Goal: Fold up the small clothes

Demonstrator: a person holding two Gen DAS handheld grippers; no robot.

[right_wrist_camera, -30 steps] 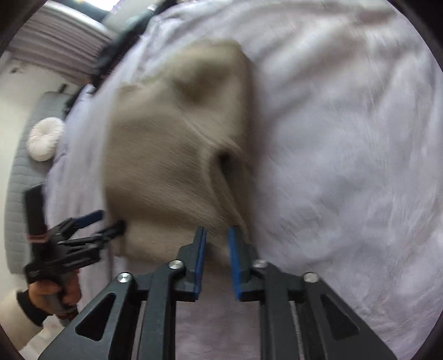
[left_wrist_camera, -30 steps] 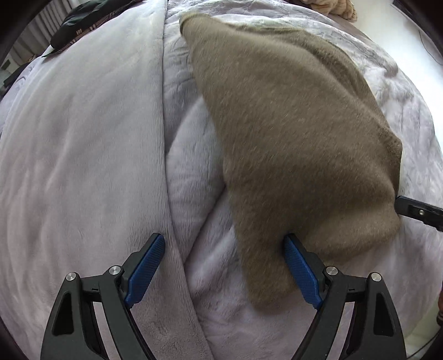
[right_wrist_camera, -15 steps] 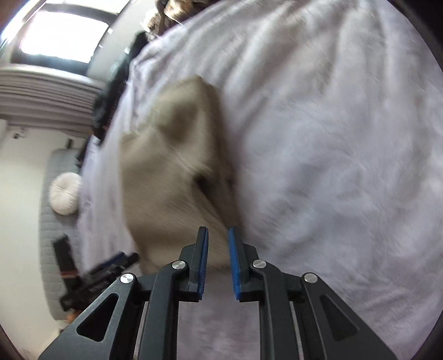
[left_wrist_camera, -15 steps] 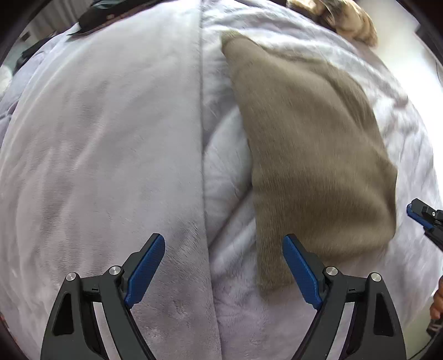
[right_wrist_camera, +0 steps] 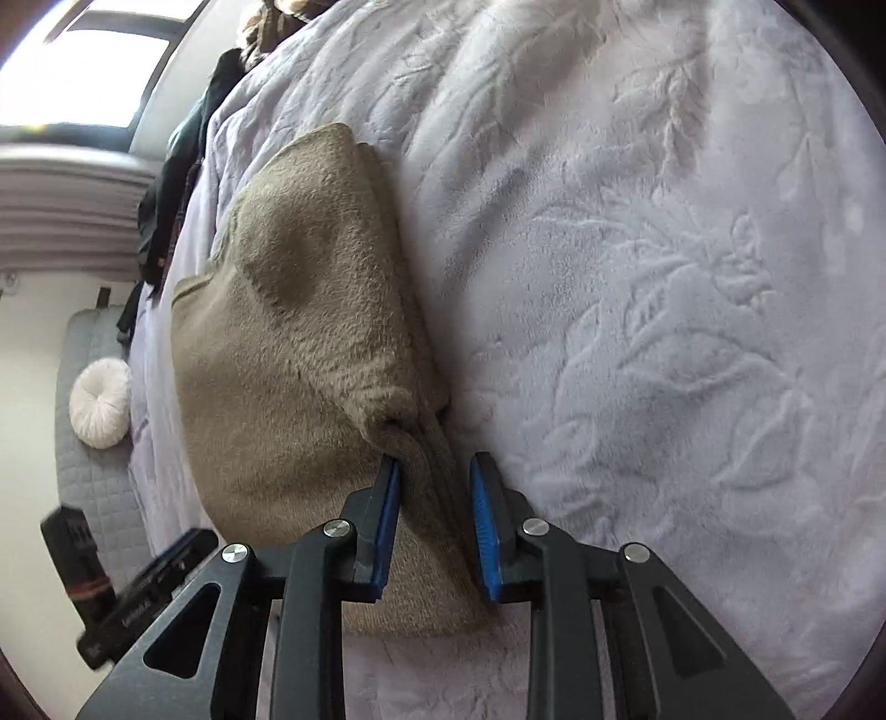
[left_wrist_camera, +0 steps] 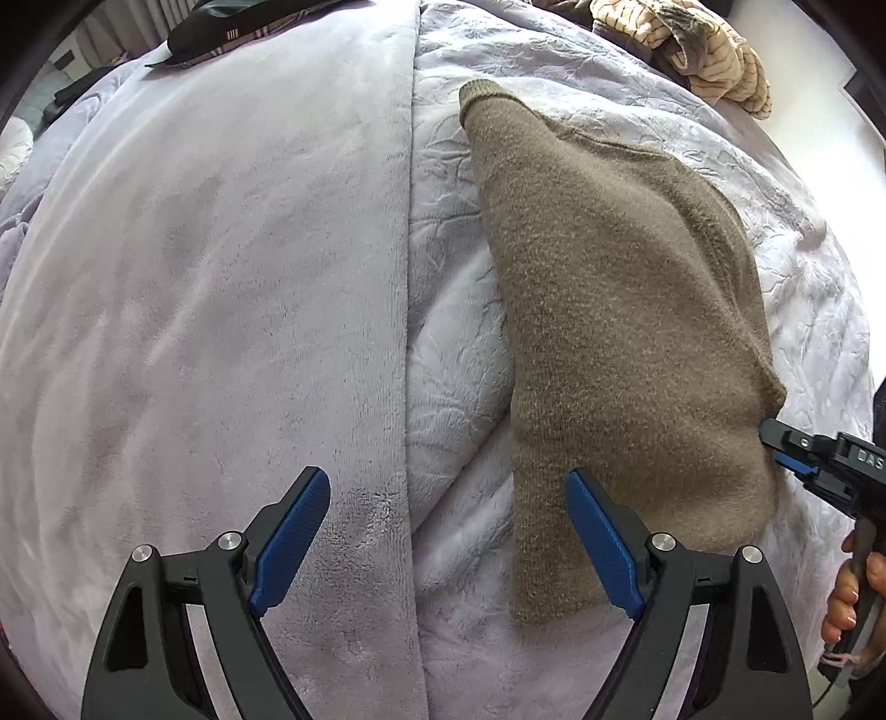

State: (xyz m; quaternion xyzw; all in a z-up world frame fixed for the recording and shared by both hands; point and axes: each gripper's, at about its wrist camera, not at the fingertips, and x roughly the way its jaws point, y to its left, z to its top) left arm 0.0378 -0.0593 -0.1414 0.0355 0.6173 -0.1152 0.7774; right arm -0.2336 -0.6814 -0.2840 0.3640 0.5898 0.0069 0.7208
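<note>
One brown knitted garment point(left_wrist_camera: 620, 332) lies folded on a bed covered with a pale lilac blanket point(left_wrist_camera: 194, 304), on the embossed part of that cover just to the right of a long straight seam in the left wrist view. Its narrow ribbed end points toward the far side of the bed, and the wide end lies nearest the cameras.

The left hand-held gripper point(left_wrist_camera: 448, 548) hangs above the blanket with its blue pads spread wide and nothing between them; its right pad sits over the near corner of the garment without pinching it.

The right hand-held gripper point(right_wrist_camera: 434, 526) is at the garment's bunched near corner. Its jaws are opening, and a gathered fold of the knit lies between the two blue pads: the left pad looks to be against the fabric, while a gap shows beside the right pad.

A striped cloth heap point(left_wrist_camera: 698, 50) and a dark garment point(left_wrist_camera: 232, 27) lie at the far edge of the bed, well apart from the brown one. A round white cushion point(right_wrist_camera: 102, 401) lies on a grey quilted surface beside the bed.
</note>
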